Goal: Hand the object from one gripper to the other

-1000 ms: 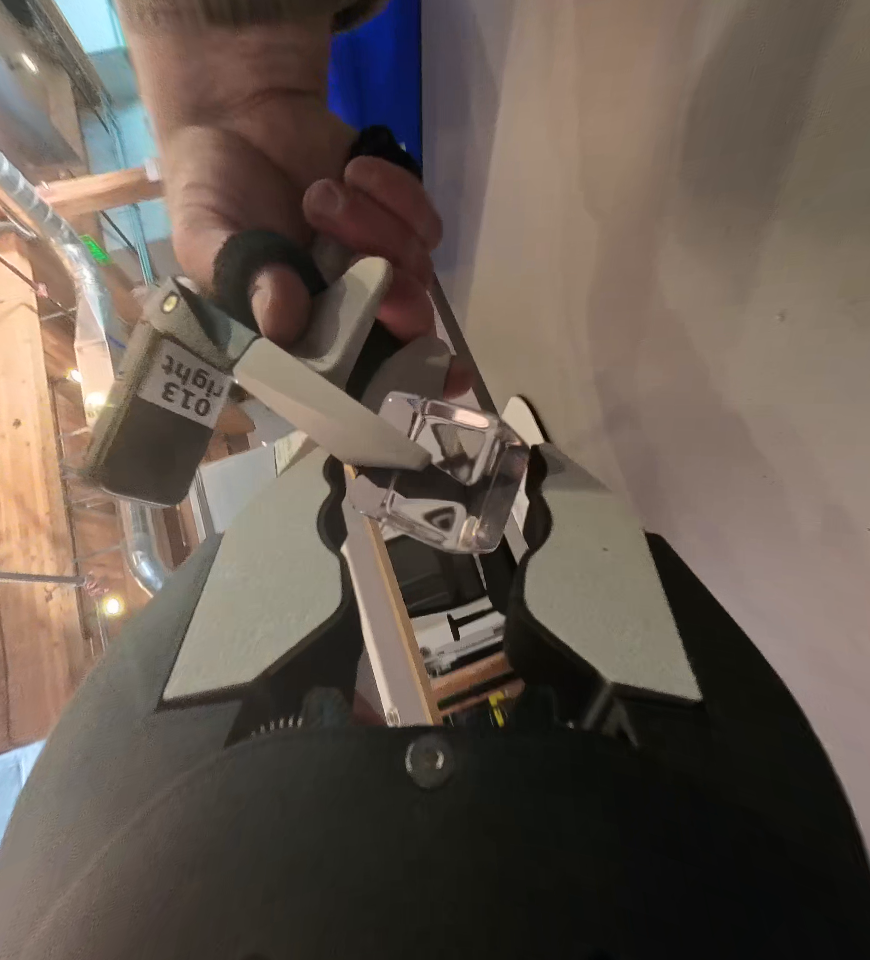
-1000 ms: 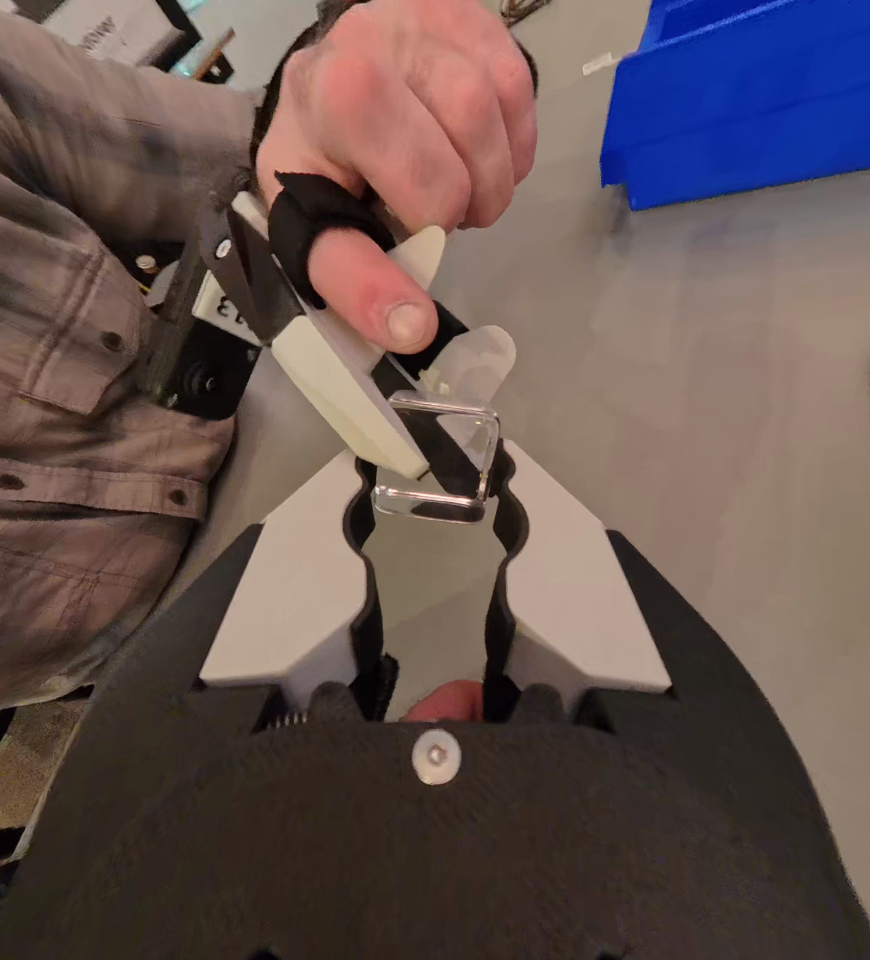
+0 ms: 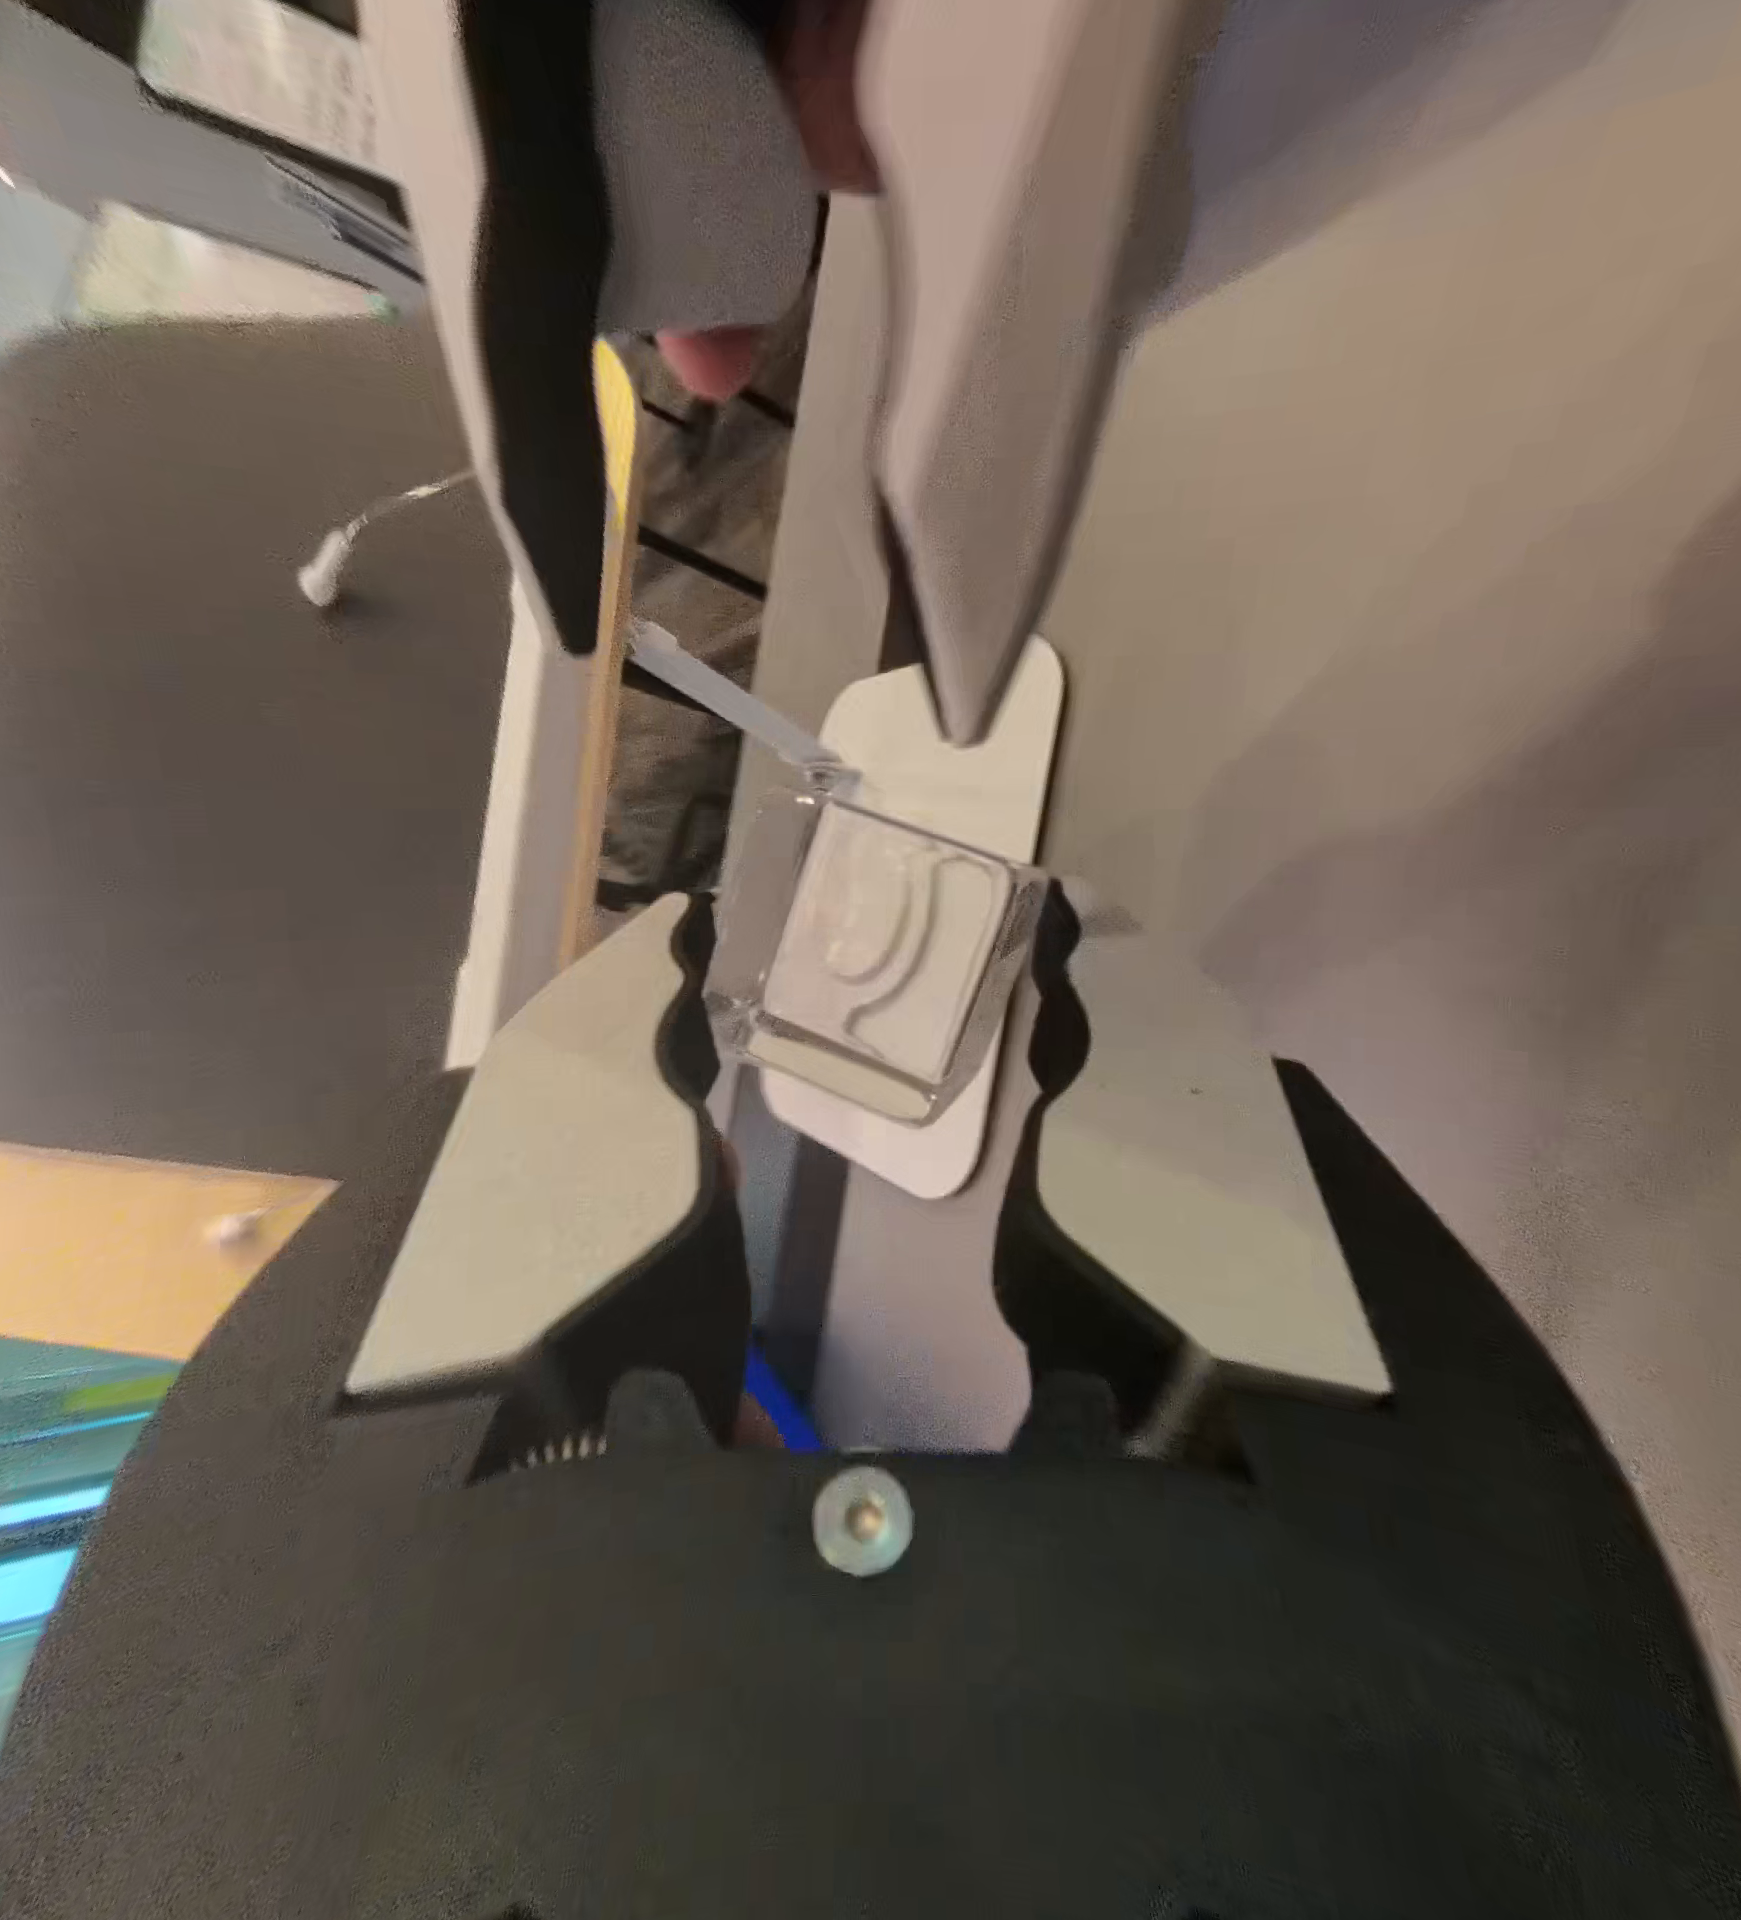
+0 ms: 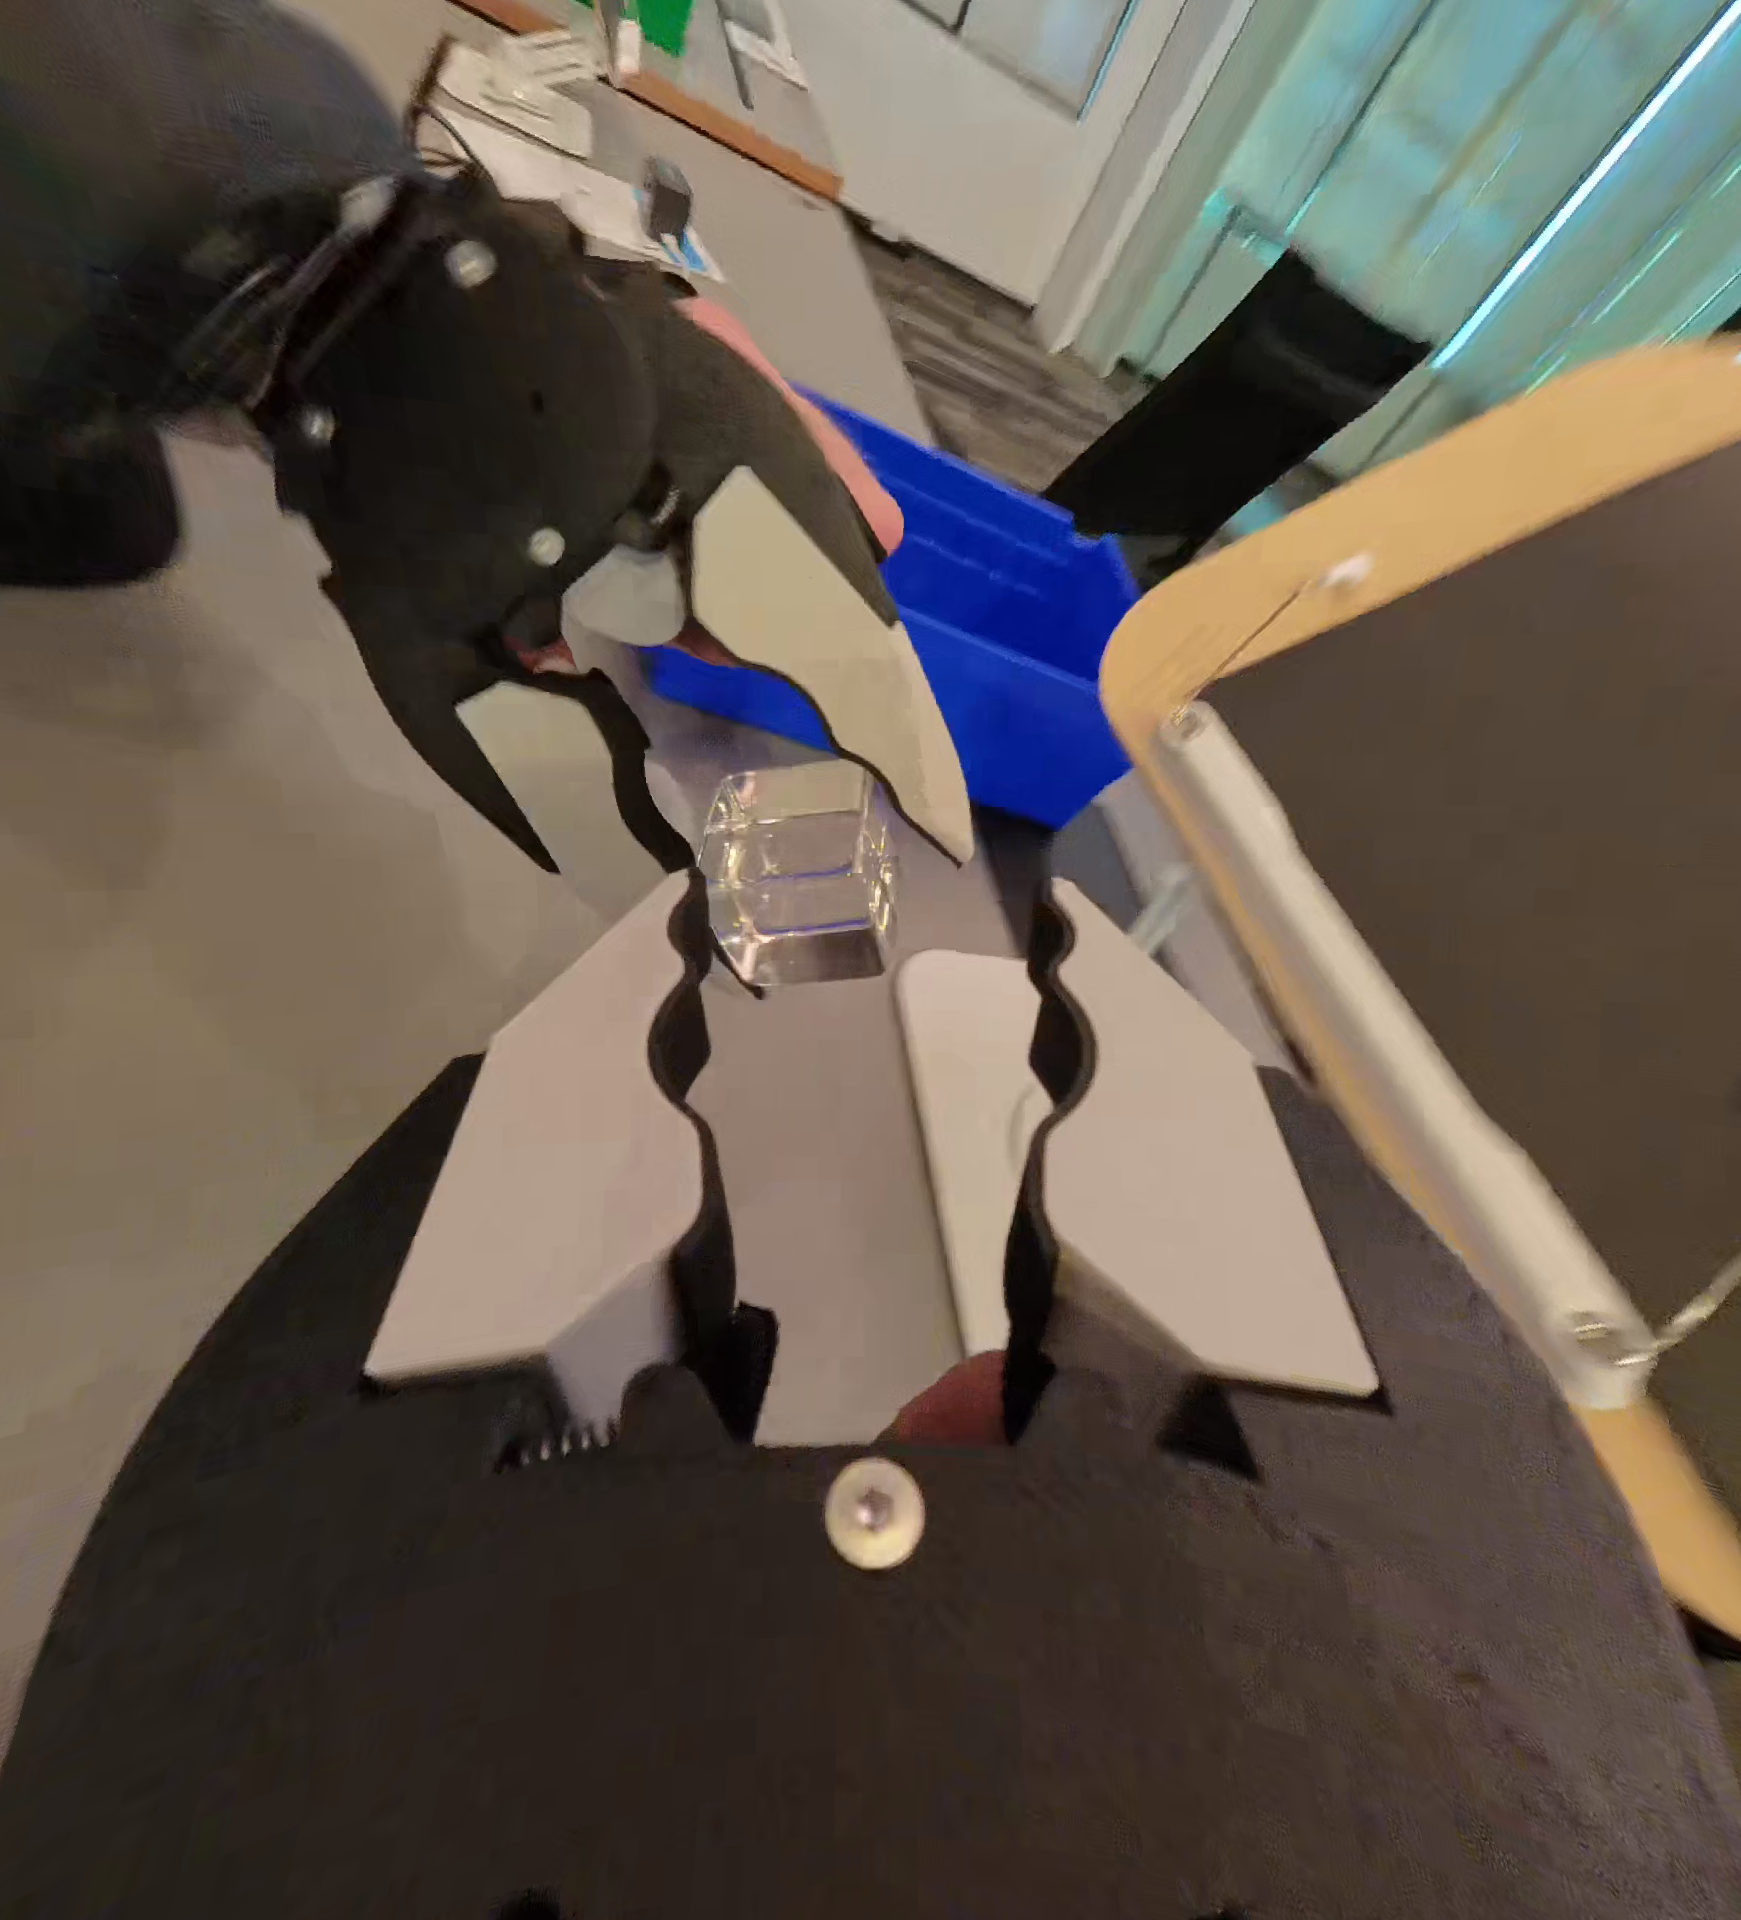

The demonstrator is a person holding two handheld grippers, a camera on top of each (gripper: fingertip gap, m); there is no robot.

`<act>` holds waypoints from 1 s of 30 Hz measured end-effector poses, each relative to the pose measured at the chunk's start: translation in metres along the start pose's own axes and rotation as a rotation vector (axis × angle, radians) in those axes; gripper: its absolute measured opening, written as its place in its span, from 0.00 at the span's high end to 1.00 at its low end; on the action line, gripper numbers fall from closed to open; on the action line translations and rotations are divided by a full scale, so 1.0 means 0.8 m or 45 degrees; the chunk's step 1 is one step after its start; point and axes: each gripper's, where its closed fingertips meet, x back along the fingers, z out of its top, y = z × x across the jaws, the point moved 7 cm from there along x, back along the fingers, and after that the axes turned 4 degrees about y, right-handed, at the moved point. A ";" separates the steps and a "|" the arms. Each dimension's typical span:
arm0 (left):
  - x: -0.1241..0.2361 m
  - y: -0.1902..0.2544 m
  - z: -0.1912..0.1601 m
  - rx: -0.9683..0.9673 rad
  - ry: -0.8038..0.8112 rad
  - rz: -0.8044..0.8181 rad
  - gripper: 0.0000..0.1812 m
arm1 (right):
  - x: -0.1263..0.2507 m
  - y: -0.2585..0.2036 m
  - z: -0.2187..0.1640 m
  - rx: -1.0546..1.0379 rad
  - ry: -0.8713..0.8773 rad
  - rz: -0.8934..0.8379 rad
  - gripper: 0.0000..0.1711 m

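A clear cube (image 3: pixel 876 966) sits between the fingertips of my left gripper (image 3: pixel 871 914), which spans its full width and is shut on it. The cube is turned a little askew to the pads. My right gripper (image 4: pixel 866 899) is open and empty, and the cube (image 4: pixel 798 894) lies just beyond its left fingertip. In the left wrist view the right gripper (image 3: pixel 762 681) hangs above the cube, jaws apart, clear of it. In the right wrist view the left gripper (image 4: pixel 814 852) reaches in from the upper left with the cube at its tips.
A grey table (image 4: pixel 118 935) lies below, with a white rounded pad (image 4: pixel 959 1091) on it close to the cube. A blue bin (image 4: pixel 1001 644) stands behind. A chair with a wooden-edged dark back (image 4: pixel 1365 520) stands close on the right. A cable end (image 3: pixel 326 577) hangs near it.
The right gripper has opened, let go of the cube and drawn back. The cube stays in the left gripper. Both grippers have swung round, and the views are blurred by motion.
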 end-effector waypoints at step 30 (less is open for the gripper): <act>0.015 -0.017 -0.001 0.771 -0.051 -1.244 0.68 | -0.058 -0.076 -0.003 0.985 -0.091 -0.169 0.74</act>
